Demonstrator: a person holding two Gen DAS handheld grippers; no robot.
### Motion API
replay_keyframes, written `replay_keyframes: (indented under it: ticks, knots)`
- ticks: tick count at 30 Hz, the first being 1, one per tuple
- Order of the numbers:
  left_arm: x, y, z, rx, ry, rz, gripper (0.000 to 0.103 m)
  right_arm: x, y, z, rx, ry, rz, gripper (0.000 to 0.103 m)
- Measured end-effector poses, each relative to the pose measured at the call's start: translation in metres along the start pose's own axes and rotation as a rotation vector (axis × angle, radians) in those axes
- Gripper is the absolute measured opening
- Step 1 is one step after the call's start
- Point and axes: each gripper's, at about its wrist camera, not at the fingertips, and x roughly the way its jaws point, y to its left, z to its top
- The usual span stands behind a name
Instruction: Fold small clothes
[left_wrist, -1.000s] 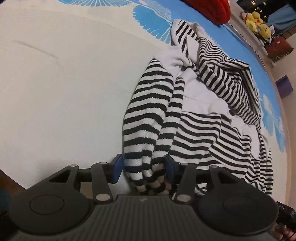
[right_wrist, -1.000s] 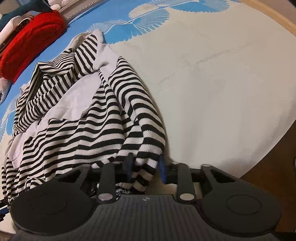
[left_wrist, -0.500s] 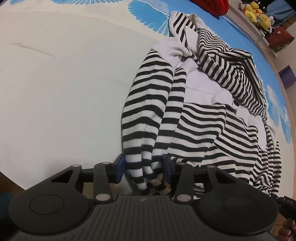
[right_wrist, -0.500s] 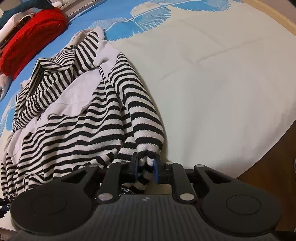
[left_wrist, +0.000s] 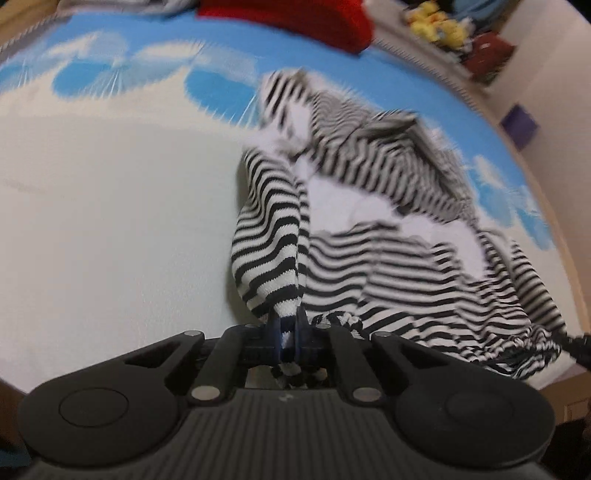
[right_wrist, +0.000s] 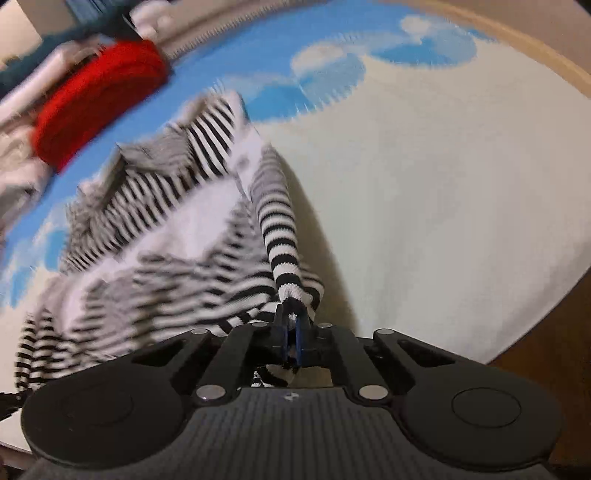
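A black-and-white striped knit top (left_wrist: 388, 236) lies crumpled on a cream and blue bedspread (left_wrist: 110, 206). My left gripper (left_wrist: 287, 338) is shut on the end of one striped sleeve (left_wrist: 269, 243) and lifts it off the bed. My right gripper (right_wrist: 291, 338) is shut on the cuff of the other striped sleeve (right_wrist: 279, 236), which stretches taut up from the top's body (right_wrist: 155, 258). Both views are blurred by motion.
A red folded garment (right_wrist: 99, 99) lies at the far side of the bed; it also shows in the left wrist view (left_wrist: 291, 18). Yellow plush toys (left_wrist: 439, 26) sit beyond the bed. The bed's wooden edge (right_wrist: 546, 321) is close on my right.
Both grippers have closed tight on the sleeve ends and risen, pulling the sleeves up and taut. The top has shifted and bunched under them.
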Motion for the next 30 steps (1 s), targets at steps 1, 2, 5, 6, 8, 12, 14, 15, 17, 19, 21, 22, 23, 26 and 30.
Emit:
replay_keyframes:
  ticks: [1,2,5,6,8,12,14,15,17,19,21,22,23,26,30]
  knots:
    - [-0.008,-0.003,0.000,0.008,-0.016,-0.009,0.006,-0.009,0.001,0.003,-0.004,-0.021,0.016,0.003]
    - [-0.017,-0.005,-0.001,0.016,-0.029,-0.019,0.006,-0.019,0.002,0.006,-0.010,-0.039,0.026,0.003]
    - [-0.038,-0.011,-0.004,0.036,-0.050,-0.039,0.006,-0.050,0.002,0.011,-0.007,-0.088,0.067,0.003]
    - [-0.047,-0.012,-0.006,0.042,-0.060,-0.047,0.005,-0.062,0.001,0.011,-0.014,-0.109,0.085,0.003]
    - [-0.066,-0.015,-0.009,0.056,-0.079,-0.063,0.005,-0.084,-0.003,0.008,-0.018,-0.142,0.116,0.002]
    - [-0.113,-0.021,-0.018,0.081,-0.122,-0.114,0.005,-0.134,-0.010,-0.007,-0.066,-0.209,0.151,0.002]
    - [-0.135,-0.023,-0.024,0.086,-0.140,-0.142,0.005,-0.156,-0.015,-0.016,-0.089,-0.239,0.166,0.002]
    - [-0.145,-0.024,-0.027,0.090,-0.149,-0.155,0.005,-0.167,-0.018,-0.021,-0.089,-0.250,0.170,0.002]
    - [-0.158,-0.024,-0.035,0.096,-0.161,-0.167,0.005,-0.182,-0.024,-0.027,-0.063,-0.264,0.188,0.002]
    - [-0.160,-0.021,-0.037,0.078,-0.154,-0.178,0.005,-0.191,-0.028,-0.031,-0.043,-0.276,0.195,0.002]
    - [-0.151,-0.021,-0.038,0.079,-0.142,-0.167,0.005,-0.187,-0.031,-0.034,-0.040,-0.276,0.190,0.002]
    - [-0.143,-0.020,-0.038,0.086,-0.133,-0.150,0.005,-0.181,-0.031,-0.035,-0.050,-0.271,0.177,0.002]
    - [-0.134,-0.019,-0.037,0.083,-0.116,-0.135,0.005,-0.173,-0.031,-0.035,-0.055,-0.260,0.159,0.002]
    - [-0.110,-0.016,-0.027,0.069,-0.077,-0.114,0.005,-0.156,-0.031,-0.026,-0.025,-0.226,0.152,0.002]
    - [-0.085,-0.012,-0.006,0.072,-0.072,-0.103,0.005,-0.135,-0.020,-0.010,-0.055,-0.218,0.140,0.002]
